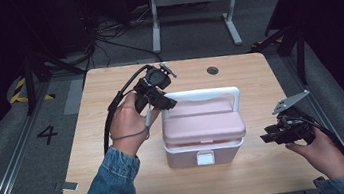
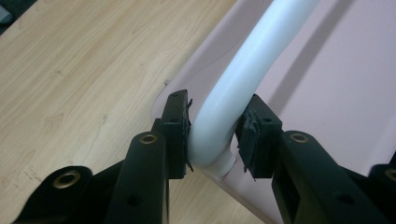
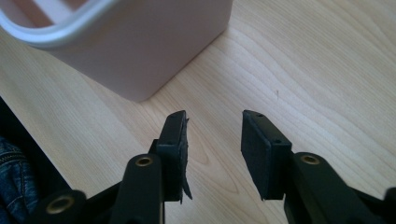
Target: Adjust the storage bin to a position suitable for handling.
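My left tongs point(image 2: 212, 135) grip the pink plastic box's white curved handle point(image 2: 243, 74); right tongs point(image 3: 212, 149) gape empty. I'd lift vertically, steadily.

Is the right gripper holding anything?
No: in the right gripper view the right gripper has its jaws apart over bare table, beside the pink box.

The right tongs point(image 3: 215, 140) hang with jaws parted and nothing between them over the wooden counter point(image 3: 303, 70), near a pink box point(image 3: 140, 51) corner.
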Demonstrator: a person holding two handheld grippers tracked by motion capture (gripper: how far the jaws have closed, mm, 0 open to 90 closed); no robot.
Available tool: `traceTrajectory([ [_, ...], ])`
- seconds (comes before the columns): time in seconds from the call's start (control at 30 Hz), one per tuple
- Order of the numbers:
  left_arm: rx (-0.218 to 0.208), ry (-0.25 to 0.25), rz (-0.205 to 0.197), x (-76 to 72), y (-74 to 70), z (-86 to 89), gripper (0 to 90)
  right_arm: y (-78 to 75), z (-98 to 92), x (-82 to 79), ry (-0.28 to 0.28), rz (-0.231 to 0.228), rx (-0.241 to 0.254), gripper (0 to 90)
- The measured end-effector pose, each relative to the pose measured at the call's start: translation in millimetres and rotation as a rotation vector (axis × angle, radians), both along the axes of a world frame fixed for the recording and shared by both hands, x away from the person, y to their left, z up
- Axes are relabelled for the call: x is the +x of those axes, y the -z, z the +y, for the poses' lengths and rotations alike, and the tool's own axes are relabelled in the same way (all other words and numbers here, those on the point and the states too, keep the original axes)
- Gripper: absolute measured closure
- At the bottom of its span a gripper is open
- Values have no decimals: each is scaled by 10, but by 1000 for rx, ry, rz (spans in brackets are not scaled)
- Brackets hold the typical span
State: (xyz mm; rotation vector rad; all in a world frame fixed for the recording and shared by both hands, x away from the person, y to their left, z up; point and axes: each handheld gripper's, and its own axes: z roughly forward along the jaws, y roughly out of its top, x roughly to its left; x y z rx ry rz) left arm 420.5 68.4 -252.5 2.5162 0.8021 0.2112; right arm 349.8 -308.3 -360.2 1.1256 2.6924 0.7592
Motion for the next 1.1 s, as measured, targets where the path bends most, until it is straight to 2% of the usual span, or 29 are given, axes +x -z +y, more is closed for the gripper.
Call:
traceTrajectory([
  [0.13, 5, -3, -8, 26, -53, -13, 665, -39, 25, -21, -22, -29, 25, 660],
  [0.53, -28, -18, 9, 144, -104, 20, 664, -123, 64, -58, -42, -58, 79, 722],
  [0.6, -19, -16, 10, 156, -119, 20, 664, -141, 79, -62, -50, -65, 92, 742],
  [0.73, -25, -24, 14, 175, -127, 25, 663, -238, 163, -104, -81, -101, 130, 819],
  [0.97, -26, -25, 18, 193, -121, 33, 662, -400, 370, -169, -142, -165, 172, 855],
  [1.1, -27, -29, 20, 192, -118, 36, 662, -430, 490, -141, -164, -176, 195, 884],
])
